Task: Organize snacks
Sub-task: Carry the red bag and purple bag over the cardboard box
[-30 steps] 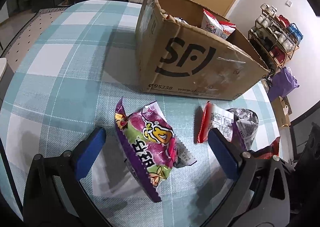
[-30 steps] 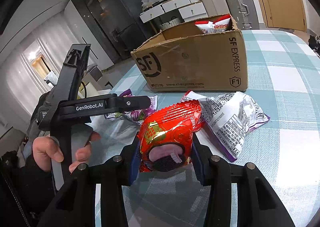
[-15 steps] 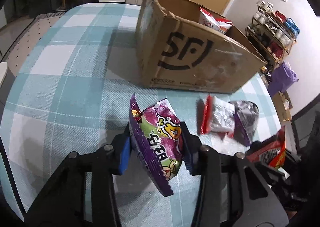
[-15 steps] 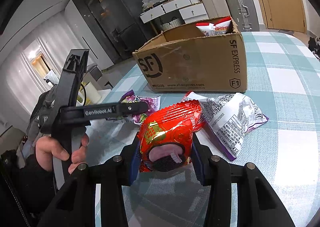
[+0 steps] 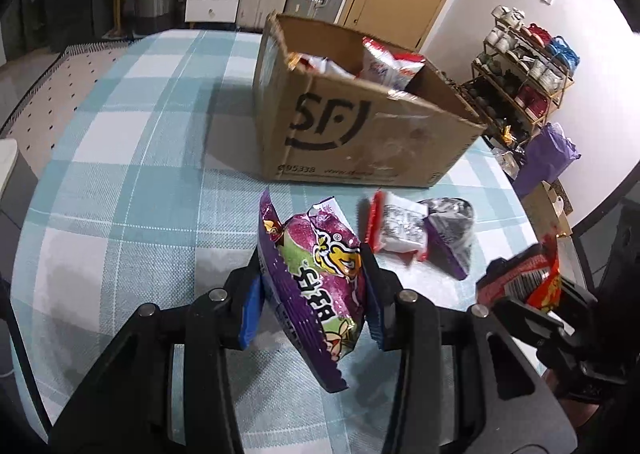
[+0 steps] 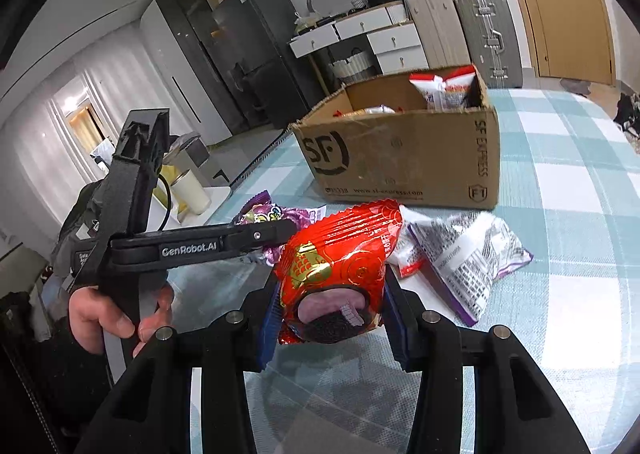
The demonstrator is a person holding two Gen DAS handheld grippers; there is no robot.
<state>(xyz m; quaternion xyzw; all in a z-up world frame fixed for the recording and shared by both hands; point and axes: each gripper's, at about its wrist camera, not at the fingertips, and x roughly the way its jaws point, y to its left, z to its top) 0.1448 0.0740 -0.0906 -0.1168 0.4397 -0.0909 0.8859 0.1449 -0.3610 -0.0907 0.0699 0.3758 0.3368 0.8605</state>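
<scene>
Here, left tongs (image 5: 313,296) clamp the purple snack (image 5: 320,286); right tongs (image 6: 332,318) clamp the red snack (image 6: 340,266).

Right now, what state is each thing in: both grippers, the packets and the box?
Left gripper: shut on the purple packet, held upright.
Right gripper: shut on the red packet.
Cardboard box: open on top, snack bags inside.
Red-edged packet: lying on the table, not gripped.
Silver-purple packet: lying on the table, not gripped.
</scene>
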